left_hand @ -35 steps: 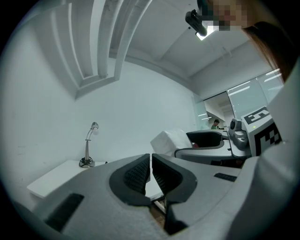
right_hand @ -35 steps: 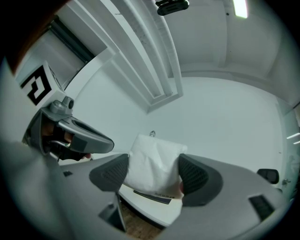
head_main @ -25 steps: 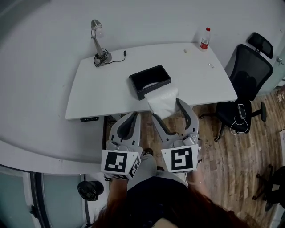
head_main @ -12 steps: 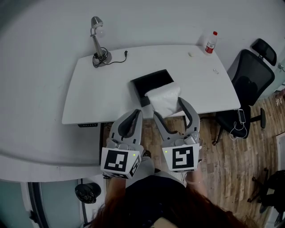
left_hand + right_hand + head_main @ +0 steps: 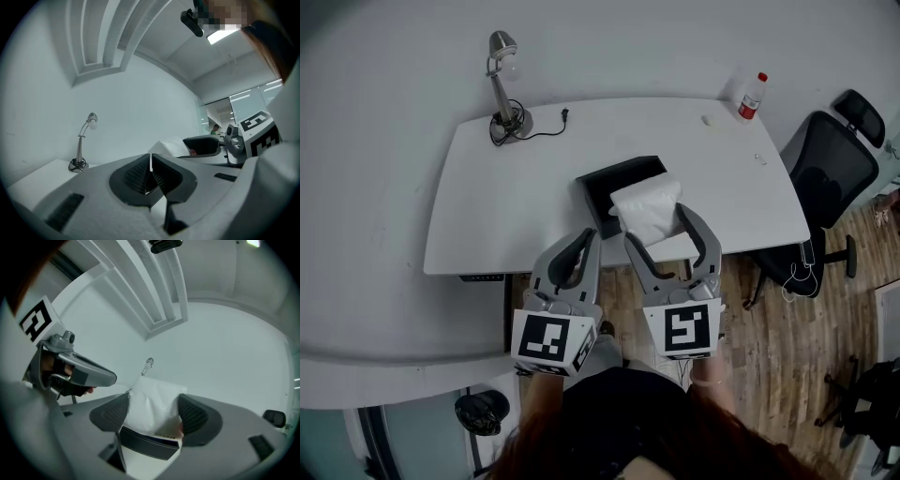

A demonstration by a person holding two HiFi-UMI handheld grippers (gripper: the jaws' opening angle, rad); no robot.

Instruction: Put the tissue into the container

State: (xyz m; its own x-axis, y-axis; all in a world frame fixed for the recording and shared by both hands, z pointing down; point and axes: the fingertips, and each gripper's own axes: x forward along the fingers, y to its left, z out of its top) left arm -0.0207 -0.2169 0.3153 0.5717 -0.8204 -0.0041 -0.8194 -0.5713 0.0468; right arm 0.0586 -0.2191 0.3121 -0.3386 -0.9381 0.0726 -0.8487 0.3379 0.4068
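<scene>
Our right gripper (image 5: 661,230) squeezes the tissue pack (image 5: 647,208) over the black box (image 5: 602,185) edge, ready to drop it in. Our left gripper (image 5: 584,246) is closed, empty.

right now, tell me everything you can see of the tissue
The tissue is a white, soft-looking, slightly crumpled bundle, pinched on two sides between the jaws of the right claw. In the head view it overlaps the near right corner of the black container; whether they touch cannot be told.
</scene>
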